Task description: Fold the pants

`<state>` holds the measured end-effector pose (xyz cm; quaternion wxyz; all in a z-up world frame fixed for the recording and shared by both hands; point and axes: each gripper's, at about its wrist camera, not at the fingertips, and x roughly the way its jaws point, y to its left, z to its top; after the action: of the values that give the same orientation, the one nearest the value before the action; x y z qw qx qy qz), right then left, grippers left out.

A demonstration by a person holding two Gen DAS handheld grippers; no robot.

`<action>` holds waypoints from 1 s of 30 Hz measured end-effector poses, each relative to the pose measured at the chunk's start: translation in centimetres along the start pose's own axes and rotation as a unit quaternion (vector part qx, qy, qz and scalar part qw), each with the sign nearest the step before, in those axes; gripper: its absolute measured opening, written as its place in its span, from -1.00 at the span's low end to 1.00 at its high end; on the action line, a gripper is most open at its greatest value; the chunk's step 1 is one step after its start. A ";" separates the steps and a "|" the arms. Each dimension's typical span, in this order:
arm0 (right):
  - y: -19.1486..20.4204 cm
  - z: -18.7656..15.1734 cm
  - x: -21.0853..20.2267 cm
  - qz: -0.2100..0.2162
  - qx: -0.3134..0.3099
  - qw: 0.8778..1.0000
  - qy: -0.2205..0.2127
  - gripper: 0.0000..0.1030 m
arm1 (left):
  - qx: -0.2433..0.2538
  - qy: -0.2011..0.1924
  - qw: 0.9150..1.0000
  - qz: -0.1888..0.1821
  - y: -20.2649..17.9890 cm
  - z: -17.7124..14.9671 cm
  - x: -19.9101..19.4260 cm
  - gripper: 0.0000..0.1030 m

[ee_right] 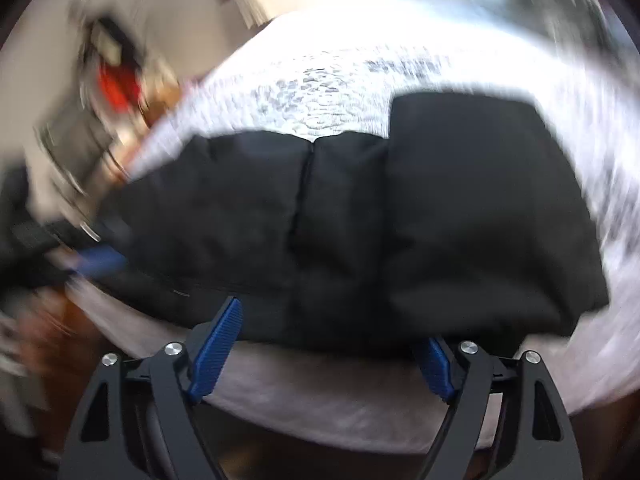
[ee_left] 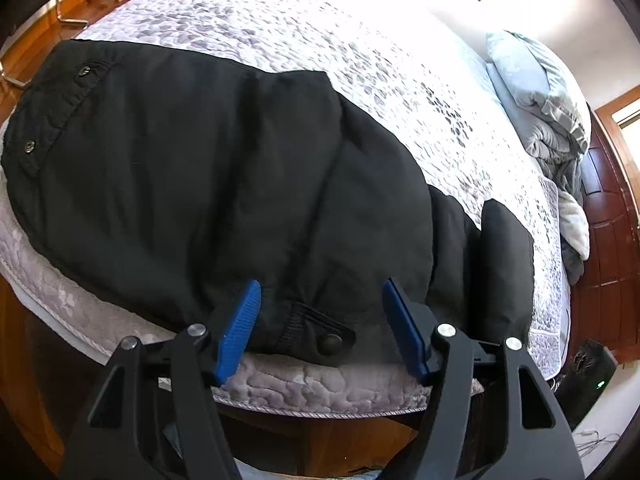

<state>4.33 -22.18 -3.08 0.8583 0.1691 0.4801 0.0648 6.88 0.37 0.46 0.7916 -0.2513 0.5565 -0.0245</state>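
Black pants lie folded on the quilted bed cover, with the waistband and its two buttons at the far left. My left gripper stands open over the pants' near edge. A buttoned tab lies between its blue pads, which do not press on the cloth. The right wrist view is blurred. In it the pants show a folded layer at the right. My right gripper is wide open at the near edge, and cloth hides its right fingertip. The left gripper shows as a blue smear at the left.
Grey pillows and a bunched blanket sit at the bed's far right. A dark wooden door stands beyond them. A black device is on the floor at the right. The bed's front edge runs just under the grippers, over wooden floor.
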 end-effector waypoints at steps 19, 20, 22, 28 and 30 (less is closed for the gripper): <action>-13.9 -2.2 -5.7 0.026 0.273 0.962 -0.005 0.60 | 0.095 0.008 0.995 0.014 -6.5 -1.4 2.0 0.32; -14.3 -2.2 -5.4 0.027 0.276 0.961 -0.007 0.60 | 0.103 0.012 0.995 0.014 -7.1 -1.7 2.3 0.32; -14.6 -1.9 -4.9 0.033 0.282 0.959 -0.007 0.60 | 0.124 0.019 0.992 0.015 -8.6 -2.2 3.2 0.32; -15.3 -0.6 -2.8 0.049 0.286 0.957 0.000 0.47 | 0.167 0.039 0.985 0.018 -11.3 -3.5 5.3 0.34; -15.3 -0.5 -2.5 0.053 0.288 0.956 0.003 0.29 | 0.166 0.042 0.985 0.018 -11.2 -3.6 5.5 0.40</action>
<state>1.79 -37.05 -6.75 0.7670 0.4340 0.4716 -0.0305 8.46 -12.49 -0.44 0.7985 -0.1055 0.5819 -0.1128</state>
